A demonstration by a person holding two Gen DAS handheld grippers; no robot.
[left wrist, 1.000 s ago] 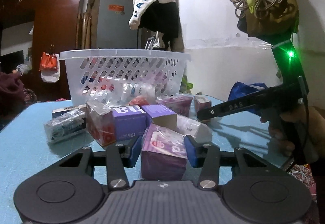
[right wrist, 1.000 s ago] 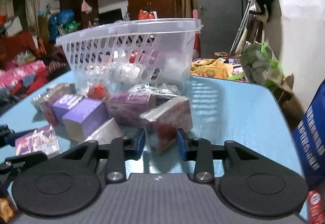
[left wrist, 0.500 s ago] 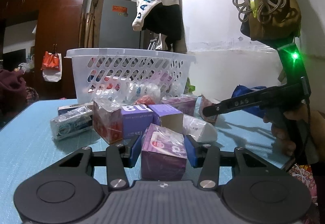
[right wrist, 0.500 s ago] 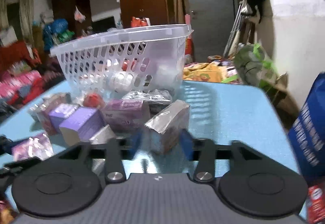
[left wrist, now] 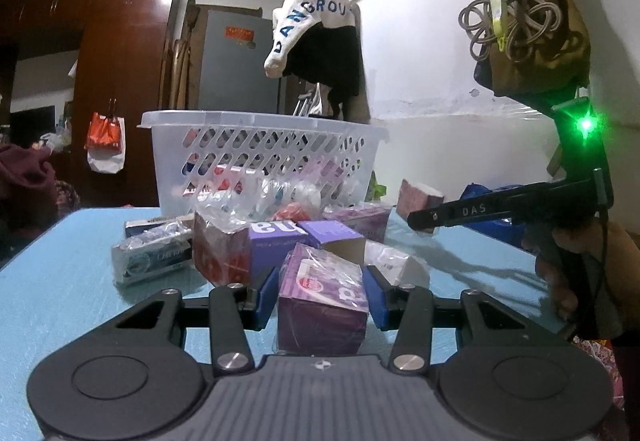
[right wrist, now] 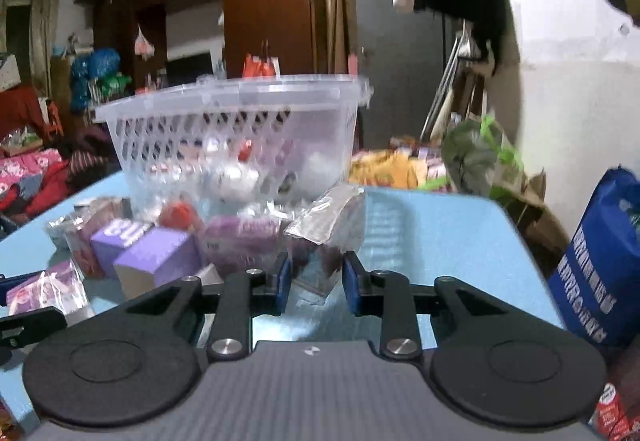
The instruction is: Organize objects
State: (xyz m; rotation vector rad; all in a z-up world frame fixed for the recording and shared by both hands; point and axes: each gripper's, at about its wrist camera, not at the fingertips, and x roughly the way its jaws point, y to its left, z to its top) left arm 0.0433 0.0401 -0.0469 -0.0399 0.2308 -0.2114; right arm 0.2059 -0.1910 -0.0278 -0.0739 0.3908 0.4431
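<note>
Left wrist view: left gripper (left wrist: 322,295) jaws clamp a purple wrapped box (left wrist: 323,301) just above the blue tabletop (left wrist: 60,281). Right gripper (right wrist: 314,281) jaws, just closing, pinch a foil-wrapped reddish packet (right wrist: 326,237), lifted near the white basket (right wrist: 236,129) behind the clutter.

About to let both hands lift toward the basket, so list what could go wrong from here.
1. The right claw pinches a crinkly wrapped maroon box only at its low end; it may slip or swing out.
2. The left claw's purple box has loose film, so the hold may slide.
3. The white basket stands behind the pile; a low carry could knock the boxes.
</note>
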